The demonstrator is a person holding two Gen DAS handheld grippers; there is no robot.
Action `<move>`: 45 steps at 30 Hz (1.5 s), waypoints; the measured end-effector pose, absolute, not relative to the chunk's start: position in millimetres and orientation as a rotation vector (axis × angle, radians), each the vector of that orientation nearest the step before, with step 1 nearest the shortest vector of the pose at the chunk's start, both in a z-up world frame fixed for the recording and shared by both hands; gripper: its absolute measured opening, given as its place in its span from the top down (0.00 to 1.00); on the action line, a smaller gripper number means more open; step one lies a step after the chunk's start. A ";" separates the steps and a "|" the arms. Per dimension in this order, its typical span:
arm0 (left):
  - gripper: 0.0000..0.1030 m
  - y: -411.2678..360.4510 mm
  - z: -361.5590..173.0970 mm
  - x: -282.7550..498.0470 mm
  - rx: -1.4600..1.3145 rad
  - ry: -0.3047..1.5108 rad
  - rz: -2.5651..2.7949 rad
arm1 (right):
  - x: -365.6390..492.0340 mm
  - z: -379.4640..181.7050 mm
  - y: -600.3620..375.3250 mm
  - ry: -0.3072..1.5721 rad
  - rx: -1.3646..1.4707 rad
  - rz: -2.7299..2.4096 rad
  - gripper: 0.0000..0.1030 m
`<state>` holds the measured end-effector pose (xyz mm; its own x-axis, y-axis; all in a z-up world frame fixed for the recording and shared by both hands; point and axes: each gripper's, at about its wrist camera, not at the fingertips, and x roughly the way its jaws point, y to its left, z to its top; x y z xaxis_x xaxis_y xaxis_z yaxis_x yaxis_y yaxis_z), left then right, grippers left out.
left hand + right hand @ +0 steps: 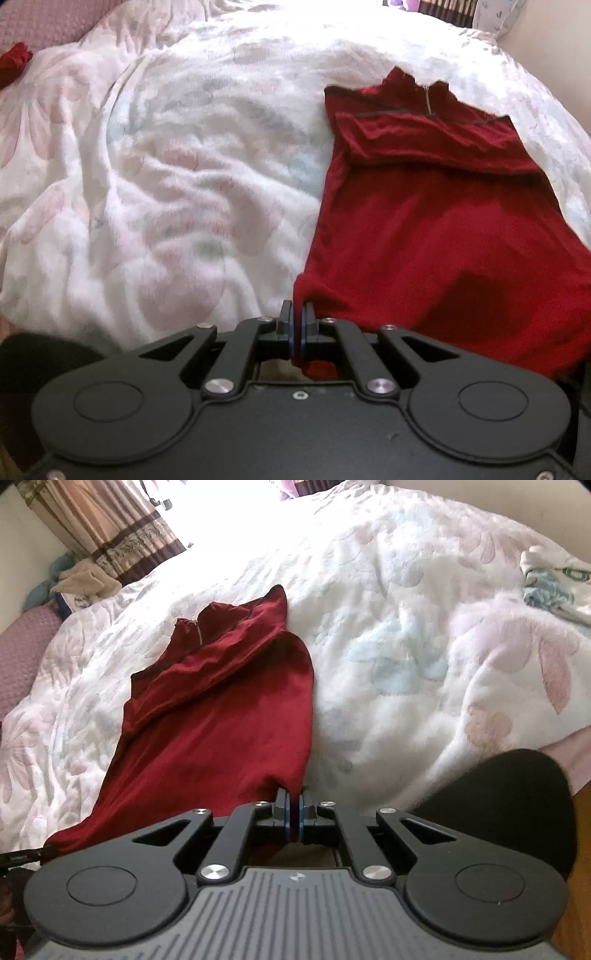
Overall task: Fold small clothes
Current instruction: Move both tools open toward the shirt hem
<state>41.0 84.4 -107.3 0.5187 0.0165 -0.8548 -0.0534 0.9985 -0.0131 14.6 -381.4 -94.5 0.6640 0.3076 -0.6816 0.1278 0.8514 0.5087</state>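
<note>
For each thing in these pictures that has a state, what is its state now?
Red garment: lying on the bed, sleeve folded across, near hem pinched at both corners.
Left gripper: shut on the hem.
Right gripper: shut on the hem.
Floral blanket: spread, rumpled.

Garment (443, 229) on quilt (184, 184) (near hem claw-held)

— What carries everything?
— A bed under a white floral quilt (177, 155).
— And on it?
— A red garment (443, 229), spread ahead of both tongs; a crumpled red cloth (13, 62) far left.
</note>
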 end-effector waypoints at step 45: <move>0.48 66.6 -179.5 294.5 -0.043 0.945 0.095 | 276.8 -135.2 -385.8 0.718 0.492 0.143 0.53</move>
